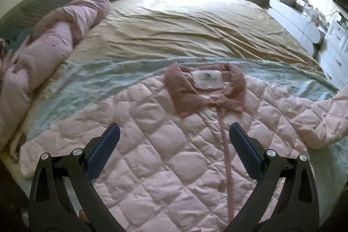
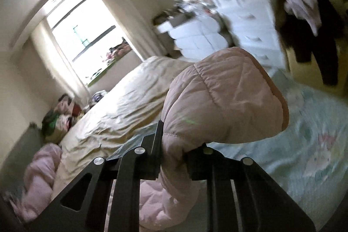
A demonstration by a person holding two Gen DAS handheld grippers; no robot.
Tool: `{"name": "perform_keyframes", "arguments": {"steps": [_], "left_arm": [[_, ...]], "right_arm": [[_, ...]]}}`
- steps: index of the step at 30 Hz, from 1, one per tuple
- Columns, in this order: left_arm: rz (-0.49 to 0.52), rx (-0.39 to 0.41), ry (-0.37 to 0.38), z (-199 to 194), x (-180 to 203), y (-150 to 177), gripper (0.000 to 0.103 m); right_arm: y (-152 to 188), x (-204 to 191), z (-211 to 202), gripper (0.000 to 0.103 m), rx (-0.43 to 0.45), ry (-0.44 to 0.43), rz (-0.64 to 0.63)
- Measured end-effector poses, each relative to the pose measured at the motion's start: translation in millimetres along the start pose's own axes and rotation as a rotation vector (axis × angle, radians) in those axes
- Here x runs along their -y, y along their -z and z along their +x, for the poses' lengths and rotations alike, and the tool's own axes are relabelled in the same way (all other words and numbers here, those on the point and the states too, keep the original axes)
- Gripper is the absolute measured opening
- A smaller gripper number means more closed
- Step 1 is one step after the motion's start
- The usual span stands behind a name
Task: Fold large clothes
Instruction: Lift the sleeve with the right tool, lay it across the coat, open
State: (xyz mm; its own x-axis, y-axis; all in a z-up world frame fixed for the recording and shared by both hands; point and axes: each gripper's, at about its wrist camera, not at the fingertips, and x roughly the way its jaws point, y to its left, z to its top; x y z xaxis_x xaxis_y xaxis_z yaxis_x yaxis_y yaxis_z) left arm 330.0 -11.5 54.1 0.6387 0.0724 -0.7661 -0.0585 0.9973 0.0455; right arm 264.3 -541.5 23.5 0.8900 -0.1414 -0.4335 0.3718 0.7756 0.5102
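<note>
A pale pink quilted jacket lies front up on the bed, its darker pink collar toward the far side. My left gripper is open and empty, hovering just above the jacket's chest. The jacket's right sleeve is raised at the right edge. My right gripper is shut on the sleeve's cuff end and holds it up in the air; the view is tilted and blurred.
A beige sheet covers the far half of the bed, a light blue patterned one the near half. A rolled pink quilt lies along the left. White drawers stand at the right. Clothes pile by the window.
</note>
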Motion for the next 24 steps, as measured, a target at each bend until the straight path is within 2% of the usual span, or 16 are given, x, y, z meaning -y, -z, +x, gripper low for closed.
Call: {"name": "perform_keyframes", "arguments": {"steps": [11,24], "left_arm": [[-0.057,0.024,0.013,-23.3,-26.7,-3.4,0.094],[-0.089,0.057,0.05,-35.0,-46.0,-2.8,0.094]], "right_arm": [[5.3,-97.5,-12.5,0.016,-0.012,-0.17,-0.15],[35.7,-188.0,-13.3,0.016,-0.027,-0.256,-0.291]]}}
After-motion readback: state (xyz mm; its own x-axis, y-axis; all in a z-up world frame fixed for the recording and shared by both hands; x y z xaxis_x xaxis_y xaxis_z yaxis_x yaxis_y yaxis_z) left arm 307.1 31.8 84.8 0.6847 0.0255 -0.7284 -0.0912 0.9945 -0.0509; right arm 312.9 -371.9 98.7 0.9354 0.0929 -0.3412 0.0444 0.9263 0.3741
